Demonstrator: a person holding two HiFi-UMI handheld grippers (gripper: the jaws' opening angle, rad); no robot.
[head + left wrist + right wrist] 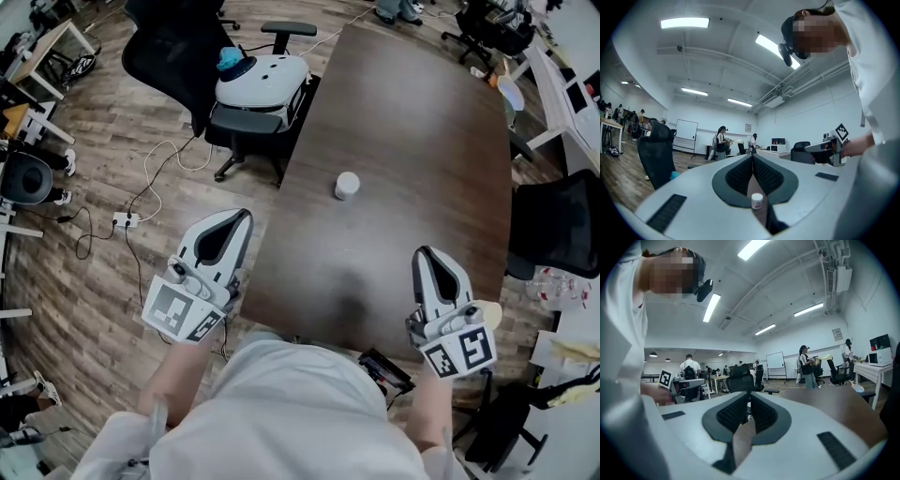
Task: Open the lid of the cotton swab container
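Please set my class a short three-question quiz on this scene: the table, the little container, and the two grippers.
1. True or false: the cotton swab container stands on the table, and neither gripper touches it.
2. The jaws of the left gripper are: A) shut, with nothing between them; B) wide open; C) shut on the container.
3. In the head view, which piece of furniture stands at the table's left edge and carries a white object?

Key: 1 true; 2 A; 3 an office chair.
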